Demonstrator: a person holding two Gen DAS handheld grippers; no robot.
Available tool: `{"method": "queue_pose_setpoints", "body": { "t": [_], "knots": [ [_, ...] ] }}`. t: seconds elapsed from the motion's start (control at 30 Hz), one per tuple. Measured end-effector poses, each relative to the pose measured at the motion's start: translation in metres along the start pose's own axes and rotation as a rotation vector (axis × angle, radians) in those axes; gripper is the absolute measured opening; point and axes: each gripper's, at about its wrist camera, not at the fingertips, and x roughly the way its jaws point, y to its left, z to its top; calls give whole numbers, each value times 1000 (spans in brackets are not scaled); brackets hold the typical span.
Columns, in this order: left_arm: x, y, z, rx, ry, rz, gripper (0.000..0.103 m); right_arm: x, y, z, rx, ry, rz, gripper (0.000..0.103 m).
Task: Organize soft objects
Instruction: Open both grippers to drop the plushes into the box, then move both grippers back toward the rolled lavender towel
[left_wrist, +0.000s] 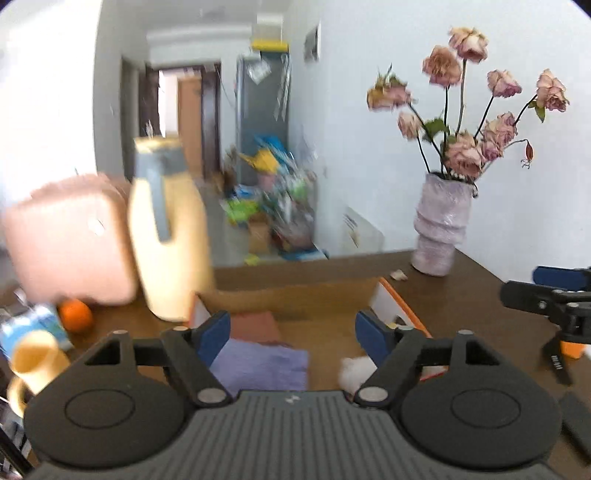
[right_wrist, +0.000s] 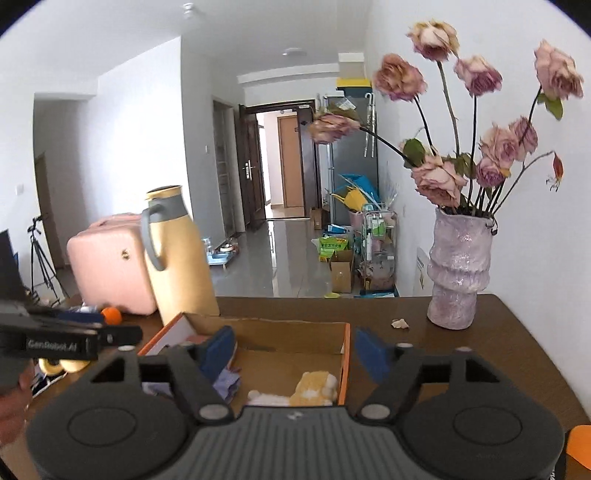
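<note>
Left tongs (left_wrist: 293, 334): spread wide, nothing between the blue pads; poised above the near end of the cardboard box (left_wrist: 295, 295). The left view is motion-blurred.

Right tongs (right_wrist: 295, 350): spread wide, holding nothing; poised over the same box (right_wrist: 273, 326), its right pad outside the box's orange-edged right wall.

Soft objects, all lying in the open box:
- purple cloth (left_wrist: 262, 363), at the box's left side, also seen crumpled beside the right tongs' left pad (right_wrist: 229, 384);
- reddish-brown cloth (left_wrist: 255, 326), just behind the purple one and touching it;
- yellow-and-white soft item (right_wrist: 314, 387), at the near right corner against the orange-edged wall; a white blur at (left_wrist: 356, 371) is probably the same piece, though I cannot tell.

Tabletop (right_wrist: 480, 350), dark brown wood, also carries:
- 1 yellow thermos jug (right_wrist: 177, 258) with grey handle, just behind the box's left corner;
- 1 pink case (right_wrist: 110, 266), left of the jug and touching it;
- 1 orange fruit (left_wrist: 75, 315) in front of the case;
- 1 yellow mug (left_wrist: 33, 360) at the left edge;
- 1 mauve vase (right_wrist: 460, 271) of dried pink roses at the far right, well apart from the box;
- 1 small pale scrap (right_wrist: 400, 324) between box and vase.
</note>
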Motion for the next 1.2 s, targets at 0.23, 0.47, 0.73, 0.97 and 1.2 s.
{"method": "queue_pose_setpoints", "body": {
  "t": [0.23, 0.47, 0.73, 0.97, 1.2],
  "knots": [
    [-39, -1, -8, 32, -56, 33, 83, -39, 19, -7, -2, -53, -16, 79],
    [-80, 11, -46, -42, -101, 2, 87, -72, 30, -19, -3, -95, -14, 85],
    [-153, 21, -169, 39, -135, -7, 91, -130, 58, -112, -53, -170, -21, 86],
    [-194, 55, -248, -19, 1, 38, 92, -184, 93, -211, -28, -131, 45, 88],
    [-176, 68, -238, -33, -4, 16, 92, -185, 113, -261, -35, -30, 94, 87]
  ]
}}
